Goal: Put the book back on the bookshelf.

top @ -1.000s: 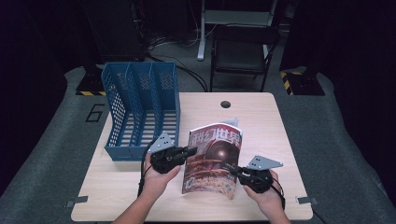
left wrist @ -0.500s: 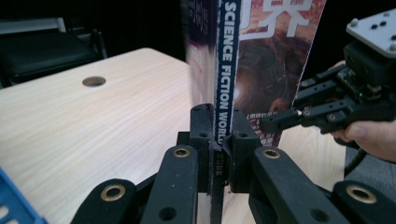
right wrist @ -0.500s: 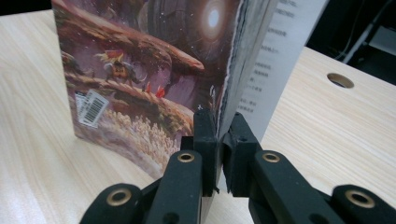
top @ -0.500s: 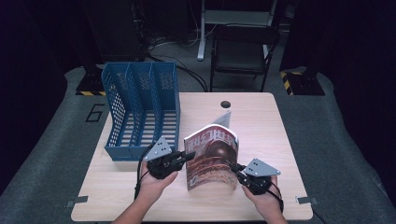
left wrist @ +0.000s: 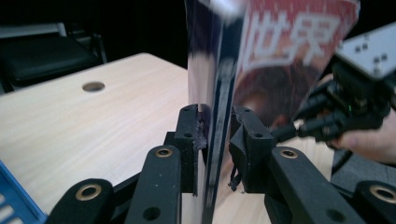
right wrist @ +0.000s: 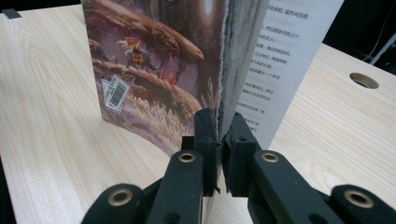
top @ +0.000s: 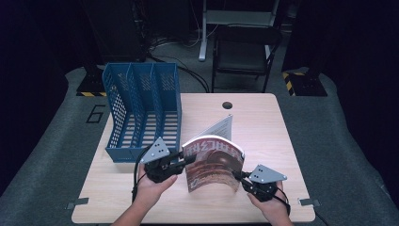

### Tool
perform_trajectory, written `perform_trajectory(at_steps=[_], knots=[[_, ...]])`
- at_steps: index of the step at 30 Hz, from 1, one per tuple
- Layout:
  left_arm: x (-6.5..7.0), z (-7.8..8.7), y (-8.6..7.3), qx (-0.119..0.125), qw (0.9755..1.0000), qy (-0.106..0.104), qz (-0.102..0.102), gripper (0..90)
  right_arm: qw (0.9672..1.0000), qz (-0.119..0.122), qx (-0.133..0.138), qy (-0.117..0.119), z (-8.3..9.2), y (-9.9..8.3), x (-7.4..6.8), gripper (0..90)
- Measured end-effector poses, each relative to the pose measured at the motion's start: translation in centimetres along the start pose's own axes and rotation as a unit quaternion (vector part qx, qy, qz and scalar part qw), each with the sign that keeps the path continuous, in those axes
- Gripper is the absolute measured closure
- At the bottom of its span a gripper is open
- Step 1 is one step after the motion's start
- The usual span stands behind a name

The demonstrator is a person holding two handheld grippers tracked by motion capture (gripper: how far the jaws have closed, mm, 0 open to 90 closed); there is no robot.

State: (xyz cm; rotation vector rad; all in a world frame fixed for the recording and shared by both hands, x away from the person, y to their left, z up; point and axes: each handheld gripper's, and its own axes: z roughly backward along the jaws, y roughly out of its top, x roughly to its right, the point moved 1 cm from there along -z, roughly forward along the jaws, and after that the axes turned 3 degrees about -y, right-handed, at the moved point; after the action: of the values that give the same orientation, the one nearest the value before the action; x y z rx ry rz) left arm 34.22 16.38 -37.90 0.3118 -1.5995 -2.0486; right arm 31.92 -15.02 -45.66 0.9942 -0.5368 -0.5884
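Left claw (left wrist: 215,140) just loosening — right claw (right wrist: 219,135) clamps magazine (top: 214,162).

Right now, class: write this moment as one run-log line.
left gripper: jaws just opening, magazine spine between, loose | right gripper: shut on magazine | magazine: upright on table | file rack: beside

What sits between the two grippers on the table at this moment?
In the high view the magazine stands upright between them, the left gripper at its spine edge with its jaws just opening, the right gripper clamped on the page edge.
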Motion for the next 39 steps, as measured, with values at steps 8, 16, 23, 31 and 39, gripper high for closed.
perform_trajectory(at_steps=[8, 16, 23, 31, 39], knots=[[-0.3, 0.7, 2.4, 0.015, 0.9997, 0.016, -0.01, 76.5, 1.0, -0.002, 0.003, 0.004, 0.0, -0.2, 0.2, 85.6], [-0.2, 0.5, 1.6, 0.003, 0.9997, 0.012, -0.021, 80.7, 0.9999, -0.007, 0.004, 0.008, 0.0, -0.3, 0.3, 85.6], [0.1, 0.6, 1.5, -0.002, 0.9996, 0.004, -0.026, 82.7, 0.9998, -0.016, 0.007, 0.008, 0.0, -0.4, 0.3, 85.4], [0.5, 0.8, 1.6, -0.015, 0.9991, 0.0, -0.04, 83.9, 0.9996, -0.028, 0.004, 0.006, 0.1, -0.6, 0.4, 82.8], [0.8, 1.0, 1.6, -0.018, 0.9987, -0.01, -0.047, 84.2, 0.9989, -0.046, -0.004, 0.002, -0.1, -0.9, 0.8, 76.5]])
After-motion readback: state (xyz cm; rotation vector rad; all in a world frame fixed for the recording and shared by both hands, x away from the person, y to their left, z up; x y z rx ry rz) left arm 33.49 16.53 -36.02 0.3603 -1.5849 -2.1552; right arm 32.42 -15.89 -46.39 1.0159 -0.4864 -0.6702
